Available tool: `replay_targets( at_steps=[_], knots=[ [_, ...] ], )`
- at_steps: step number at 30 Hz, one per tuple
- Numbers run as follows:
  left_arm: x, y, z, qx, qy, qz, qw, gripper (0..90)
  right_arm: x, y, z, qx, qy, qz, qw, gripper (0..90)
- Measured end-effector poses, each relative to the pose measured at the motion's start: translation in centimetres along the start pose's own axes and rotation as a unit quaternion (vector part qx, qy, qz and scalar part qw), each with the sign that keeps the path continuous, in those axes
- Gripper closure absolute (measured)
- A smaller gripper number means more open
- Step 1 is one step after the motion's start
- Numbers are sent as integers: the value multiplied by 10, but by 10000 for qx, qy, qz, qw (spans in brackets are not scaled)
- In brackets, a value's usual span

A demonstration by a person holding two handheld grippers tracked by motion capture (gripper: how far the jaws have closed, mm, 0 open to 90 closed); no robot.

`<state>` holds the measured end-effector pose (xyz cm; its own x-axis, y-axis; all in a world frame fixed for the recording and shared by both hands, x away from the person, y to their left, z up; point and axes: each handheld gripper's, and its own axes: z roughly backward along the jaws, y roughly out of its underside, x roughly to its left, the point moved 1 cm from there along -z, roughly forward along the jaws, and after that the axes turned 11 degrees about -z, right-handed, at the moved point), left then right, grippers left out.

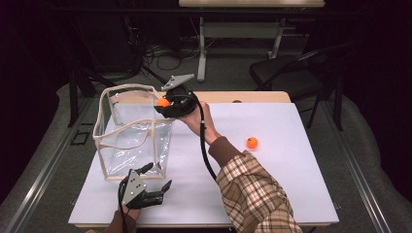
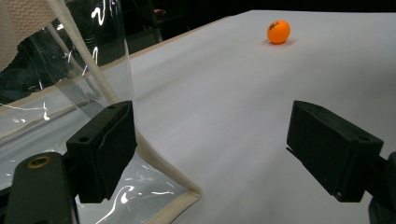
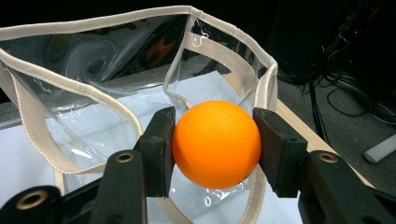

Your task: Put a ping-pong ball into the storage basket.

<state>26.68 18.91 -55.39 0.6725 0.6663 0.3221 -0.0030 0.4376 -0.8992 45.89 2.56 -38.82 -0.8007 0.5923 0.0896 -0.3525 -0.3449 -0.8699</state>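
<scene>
Right gripper view: the fingers of the right gripper are clamped on an orange ball, one pad on each side, just above the open top of a clear plastic bag with beige trim. In the high view this ball hangs at the bag's far right rim. The left gripper rests near the bag's near right corner, its fingers apart and holding nothing. A second orange ball lies on the white worktop, well to the right.
</scene>
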Motion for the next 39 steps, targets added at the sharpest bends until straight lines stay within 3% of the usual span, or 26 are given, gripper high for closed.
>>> replay_targets(
  at_steps=[16, 33, 39],
  knots=[
    [0, 0, 0, -21, -7, 5, 10000, 157, 1, -5, -11, 205, 6, 10, 9998, 511],
    [0, 0, 0, -14, -4, -26, 10000, 157, 0, -4, -30, 563, -28, -177, 9983, 502],
    [1, 0, 0, -27, 3, -5, 10000, 157, 0, -3, -27, 506, -28, -247, 9984, 326]
  ],
)
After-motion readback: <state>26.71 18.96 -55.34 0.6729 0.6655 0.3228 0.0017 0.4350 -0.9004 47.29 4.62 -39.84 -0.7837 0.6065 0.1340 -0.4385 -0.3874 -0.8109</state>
